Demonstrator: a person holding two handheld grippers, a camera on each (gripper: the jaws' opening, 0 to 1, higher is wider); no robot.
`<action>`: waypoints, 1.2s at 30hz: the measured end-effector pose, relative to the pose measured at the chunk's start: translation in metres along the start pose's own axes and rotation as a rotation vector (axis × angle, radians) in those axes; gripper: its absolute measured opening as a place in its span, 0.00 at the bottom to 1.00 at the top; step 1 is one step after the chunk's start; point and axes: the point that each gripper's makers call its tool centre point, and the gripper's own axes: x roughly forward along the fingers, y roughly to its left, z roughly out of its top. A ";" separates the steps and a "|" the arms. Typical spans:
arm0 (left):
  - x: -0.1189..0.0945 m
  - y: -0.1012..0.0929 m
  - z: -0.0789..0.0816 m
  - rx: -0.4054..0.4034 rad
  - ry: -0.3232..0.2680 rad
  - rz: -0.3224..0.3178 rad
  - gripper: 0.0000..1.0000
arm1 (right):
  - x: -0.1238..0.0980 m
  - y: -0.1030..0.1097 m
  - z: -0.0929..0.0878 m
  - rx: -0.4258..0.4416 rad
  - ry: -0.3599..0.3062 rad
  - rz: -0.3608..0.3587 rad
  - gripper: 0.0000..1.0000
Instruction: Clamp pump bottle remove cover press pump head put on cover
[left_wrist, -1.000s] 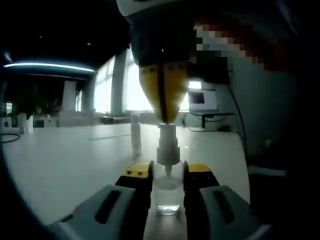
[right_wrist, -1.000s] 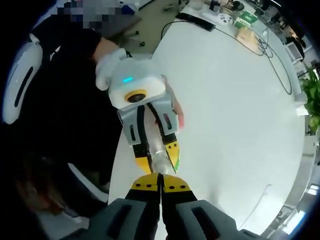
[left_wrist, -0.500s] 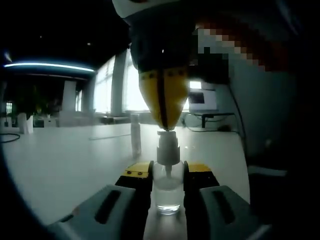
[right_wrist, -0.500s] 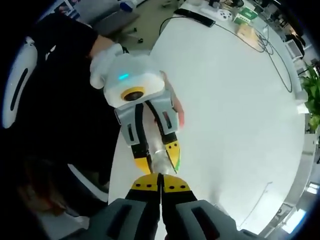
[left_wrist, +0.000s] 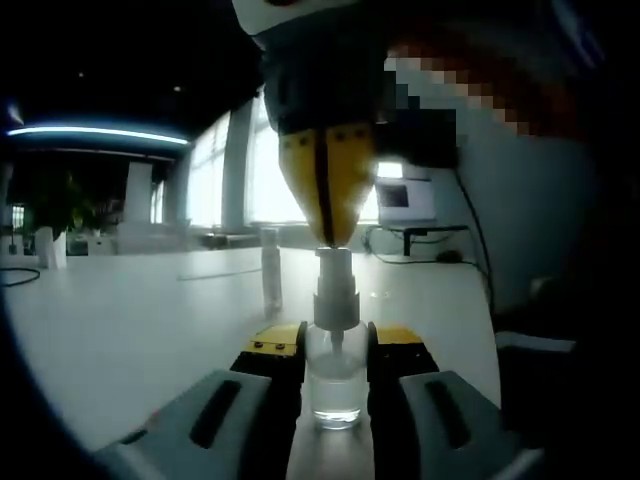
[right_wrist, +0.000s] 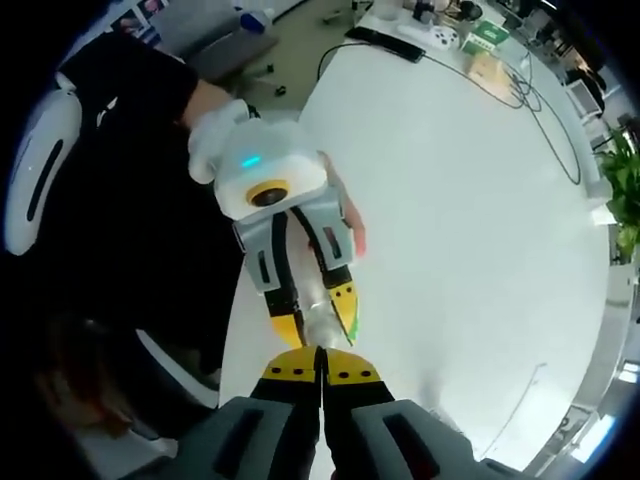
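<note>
Jaws of the left gripper (left_wrist: 337, 345) stand closed on a small clear pump bottle (left_wrist: 335, 385), one yellow-tipped jaw pressed to each side of its body, in the left gripper view. The bottle stands upright on the white table (left_wrist: 130, 330), right at the near edge, with a little clear liquid in its lower part. Its white pump head (left_wrist: 334, 290) rises bare above the jaws, with no cover on it.

Straight above it, the right gripper (left_wrist: 327, 238) comes down from the top of that view. Its two yellow tips are pressed together with only a thin dark seam between them, holding nothing, and their point rests on the top of the pump head.

In the right gripper view the same closed tips (right_wrist: 321, 368) show from above, and just beyond them sits the bottle (right_wrist: 318, 322) between the left gripper's (right_wrist: 315, 325) jaws, with the person's gloved hand (right_wrist: 215, 135) behind it.

Farther back on the table, a slim clear cover (left_wrist: 270, 270) stands upright on its own, well apart from the bottle. Beyond it, at the far side of the room, there are bright windows (left_wrist: 240, 170) and a monitor (left_wrist: 405, 198) on a stand. Cables (right_wrist: 520, 95) trail across the far end of the table in the right gripper view.
</note>
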 end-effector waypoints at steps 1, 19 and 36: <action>0.000 0.000 0.000 0.000 0.000 0.000 0.15 | 0.000 0.000 0.000 0.004 0.000 0.002 0.00; 0.001 -0.001 0.000 -0.004 0.000 0.000 0.15 | 0.000 0.000 -0.001 0.014 0.007 -0.001 0.00; 0.000 -0.001 0.000 0.006 -0.001 -0.007 0.15 | 0.001 0.000 -0.001 0.010 0.013 0.005 0.00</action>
